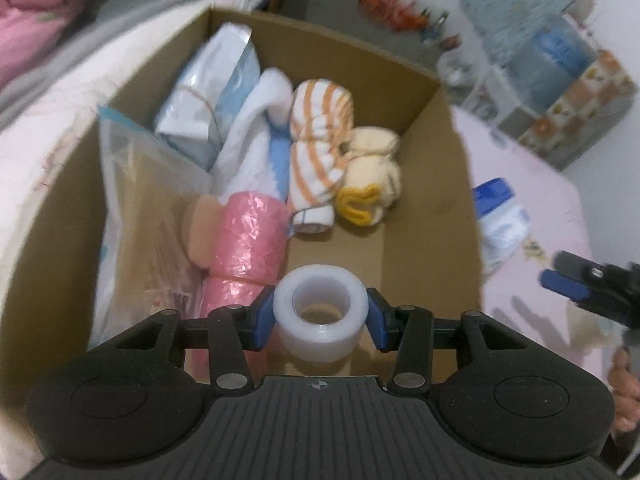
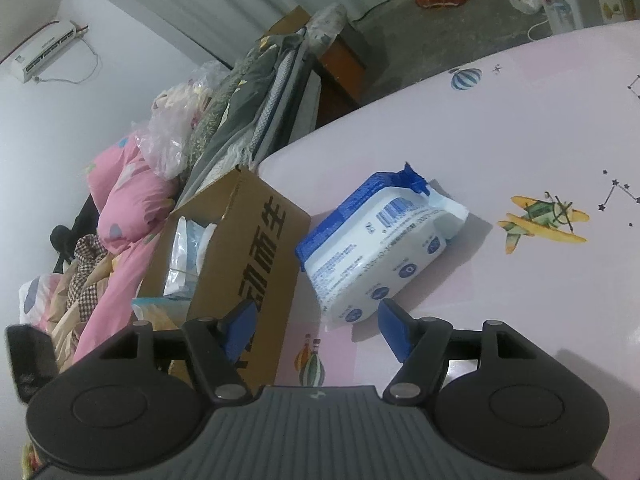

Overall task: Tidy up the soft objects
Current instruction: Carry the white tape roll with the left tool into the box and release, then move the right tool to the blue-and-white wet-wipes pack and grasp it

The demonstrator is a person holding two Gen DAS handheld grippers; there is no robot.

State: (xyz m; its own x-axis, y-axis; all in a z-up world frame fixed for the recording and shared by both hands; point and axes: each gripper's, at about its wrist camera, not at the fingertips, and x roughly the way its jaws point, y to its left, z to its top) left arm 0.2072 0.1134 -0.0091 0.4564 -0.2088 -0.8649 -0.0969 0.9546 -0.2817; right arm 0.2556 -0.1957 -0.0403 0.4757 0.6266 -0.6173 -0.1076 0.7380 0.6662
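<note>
- Left wrist view, far left: our box [image 1: 452, 184] fills the frame, with a clear bag [image 1: 132, 216] against its left wall and a pale blue pack [image 1: 208, 92] in the upper left.
- Middle: pink rolls [image 1: 248, 236], a striped towel [image 1: 320, 148] and a cream plush [image 1: 372, 172] lie on the box floor.
- Bottom centre: our left gripper [image 1: 320, 314] is clamped on a white tape roll [image 1: 320, 316], over the box.
- Far right: the right gripper [image 1: 576, 280] shows at the edge.
- Right wrist view: box [image 2: 256, 248] at left, then the right gripper [image 2: 316, 330] with jaws apart, nothing in them, just short of the wipes pack [image 2: 380, 240] on the pink table [image 2: 520, 128].
</note>
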